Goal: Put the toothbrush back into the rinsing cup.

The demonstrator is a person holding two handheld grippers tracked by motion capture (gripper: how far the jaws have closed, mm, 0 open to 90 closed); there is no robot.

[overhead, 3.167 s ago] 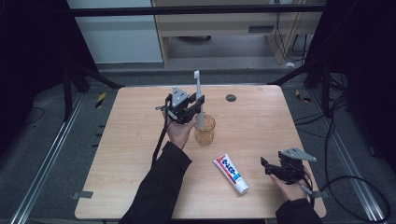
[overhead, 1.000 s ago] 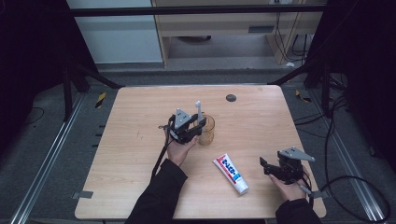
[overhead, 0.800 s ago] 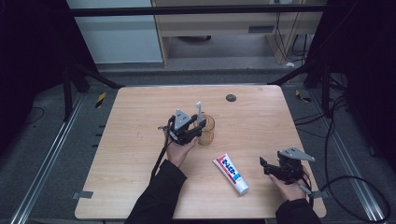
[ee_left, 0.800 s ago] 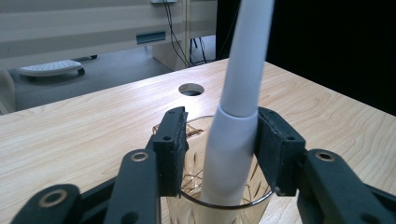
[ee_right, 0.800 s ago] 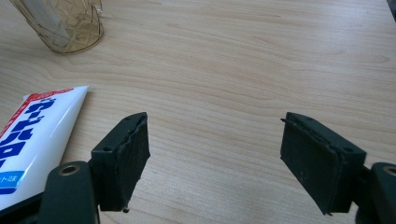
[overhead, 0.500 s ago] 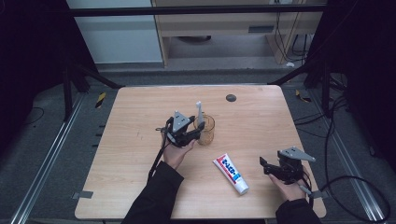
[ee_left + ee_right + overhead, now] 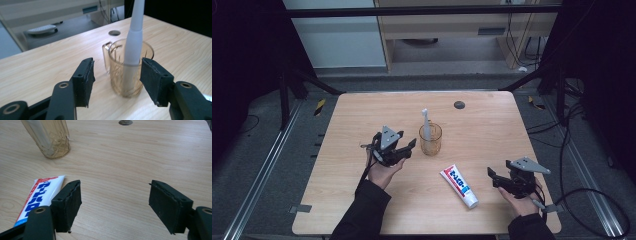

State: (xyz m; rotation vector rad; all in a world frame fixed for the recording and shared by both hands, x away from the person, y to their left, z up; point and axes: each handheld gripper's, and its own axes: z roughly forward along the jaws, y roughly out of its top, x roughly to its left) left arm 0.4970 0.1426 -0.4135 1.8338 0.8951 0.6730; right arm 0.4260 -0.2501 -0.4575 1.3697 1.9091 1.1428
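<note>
Your left tongs [image 7: 404, 148] stand spread wide just beside the glass mug [image 7: 430, 139], with nothing between the pads; the jaws have just been opening, and in the left gripper view the mug [image 7: 127, 68] sits beyond them, untouched. The toothbrush [image 7: 425, 124] stands in the mug, handle down and leaning on the rim, its head clear above the glass. It is a slim, pale grey-white piece, thicker at the lower handle and tapering toward the neck. Judged from its build, it is light and stiff but smooth, so it may pivot or slip if you pinch it on the taper; take hold on the thicker handle just above the rim, square across the shaft. The mug is clear amber-tinted glass with a small handle and cut lines on its wall: rigid, breakable, likely to tip or slide if knocked, so keep your pads off the rim when reaching in. Your right tongs [image 7: 493, 176] are also spread, holding nothing, low over the table [image 7: 492, 125] near its right front corner. The toothpaste tube [image 7: 458, 185] lies flat between your two hands, white with blue lettering and a red band, apart from the mug. It looks soft and will dent under pressure; grip it across the body, not the flattened end.
</note>
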